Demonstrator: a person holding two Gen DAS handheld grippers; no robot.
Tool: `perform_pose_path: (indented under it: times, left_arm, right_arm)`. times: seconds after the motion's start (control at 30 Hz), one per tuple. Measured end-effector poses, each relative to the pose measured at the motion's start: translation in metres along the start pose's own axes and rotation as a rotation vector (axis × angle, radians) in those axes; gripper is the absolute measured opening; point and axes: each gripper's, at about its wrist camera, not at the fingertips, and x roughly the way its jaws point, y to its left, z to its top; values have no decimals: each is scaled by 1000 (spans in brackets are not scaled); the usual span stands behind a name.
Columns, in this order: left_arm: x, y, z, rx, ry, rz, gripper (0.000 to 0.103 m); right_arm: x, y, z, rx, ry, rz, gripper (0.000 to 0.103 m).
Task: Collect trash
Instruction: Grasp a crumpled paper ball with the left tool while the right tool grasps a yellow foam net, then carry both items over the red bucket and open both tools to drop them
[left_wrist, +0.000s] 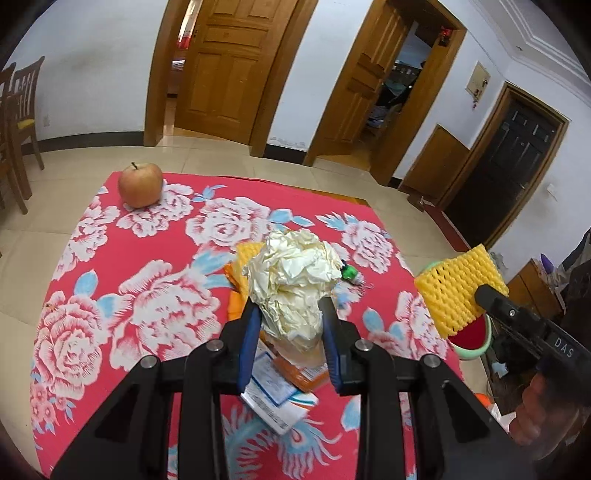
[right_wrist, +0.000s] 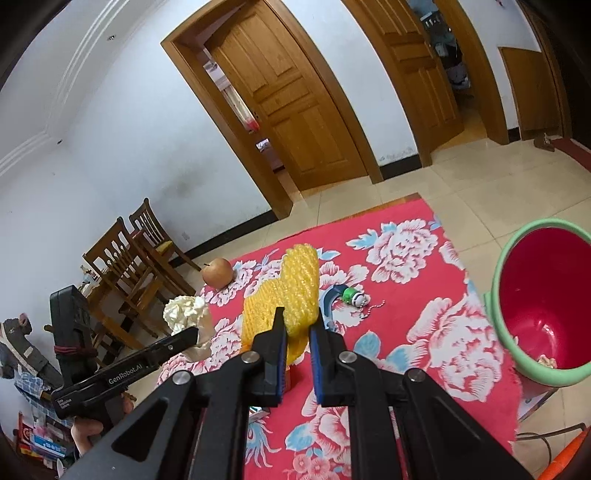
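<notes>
My left gripper (left_wrist: 290, 308) is shut on a crumpled cream paper ball (left_wrist: 291, 280) and holds it above the red floral cloth (left_wrist: 110, 280). The ball also shows in the right wrist view (right_wrist: 184, 314). My right gripper (right_wrist: 297, 325) is shut on a yellow foam fruit net (right_wrist: 291, 295), held above the cloth; the net also shows in the left wrist view (left_wrist: 460, 288). A red bin with a green rim (right_wrist: 539, 299) stands at the cloth's right edge. Orange and white wrappers (left_wrist: 280, 387) lie under the left gripper.
An apple (left_wrist: 140, 184) sits at the far left corner of the cloth. A small green and white toy (right_wrist: 354, 295) with a bead chain lies mid-cloth. Wooden chairs (right_wrist: 125, 273) stand to the left. Open wooden doors are behind.
</notes>
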Motion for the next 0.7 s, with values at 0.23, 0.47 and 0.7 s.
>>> perform_pose_path:
  times: [0.23,0.47,0.7]
  left_arm:
    - [-8,-24,-9,34,9,-26,32]
    - [-5,-55,-16,60,34,-65,32]
    - [5,-87,-20,98,57,-100,32]
  right_arm:
    - [-25,-13,-5,15,-33,-19,13]
    - [-40,-33,-9,57,-52,-34,13]
    - [-53,-56,-10,82,-69,-70,13]
